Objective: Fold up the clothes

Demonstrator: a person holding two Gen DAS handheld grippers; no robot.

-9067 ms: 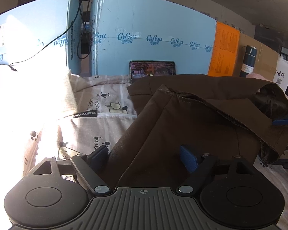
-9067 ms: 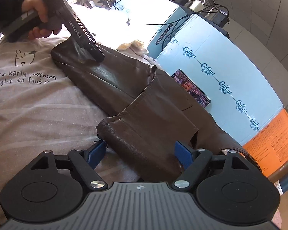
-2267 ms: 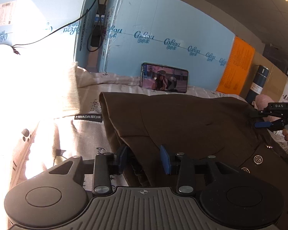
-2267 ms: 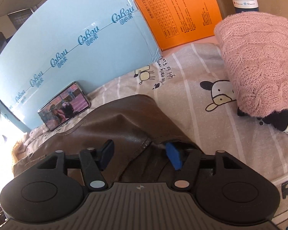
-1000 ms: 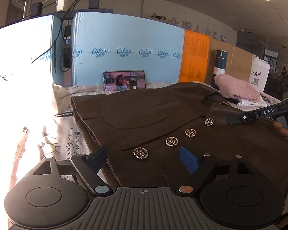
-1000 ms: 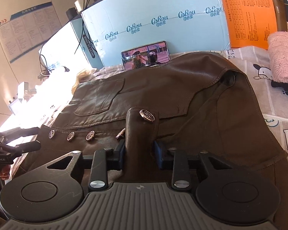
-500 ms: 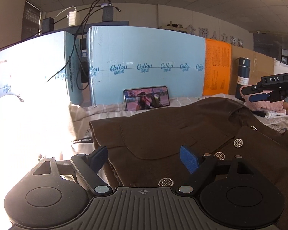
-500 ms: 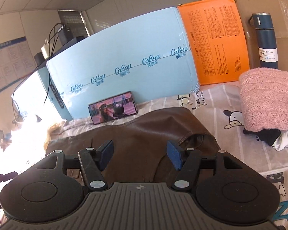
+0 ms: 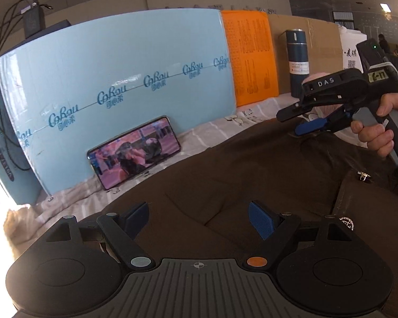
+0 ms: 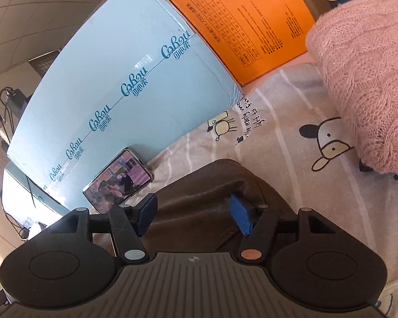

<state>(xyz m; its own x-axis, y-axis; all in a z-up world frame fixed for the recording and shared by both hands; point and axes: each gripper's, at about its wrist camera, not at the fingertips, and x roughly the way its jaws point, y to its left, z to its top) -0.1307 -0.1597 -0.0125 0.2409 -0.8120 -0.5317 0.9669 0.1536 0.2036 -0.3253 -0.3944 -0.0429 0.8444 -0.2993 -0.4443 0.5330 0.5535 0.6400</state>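
A dark brown jacket (image 9: 252, 175) with metal buttons (image 9: 347, 222) lies flat on the printed sheet. My left gripper (image 9: 199, 220) hovers low over its near part, jaws wide open with only cloth below them. My right gripper (image 9: 297, 122), held by a hand (image 9: 376, 132), hangs open just above the jacket's far right end. In the right wrist view the right gripper (image 10: 193, 214) stands open over the jacket's rounded corner (image 10: 207, 185); the cloth lies under and between the fingers, and the pads do not press on it.
A light blue carton (image 9: 119, 87) and an orange box (image 9: 252, 58) wall off the far side. A phone (image 9: 134, 153) leans on the carton. A folded pink knit (image 10: 363, 74) lies right of the jacket, with a dark blue bottle (image 9: 297, 61) behind. Printed sheet (image 10: 291, 137) lies between.
The right gripper let go of the buttoned flap, opened and swung to the jacket's far right corner. The left gripper, still open, slid toward the jacket's far side and rolled.
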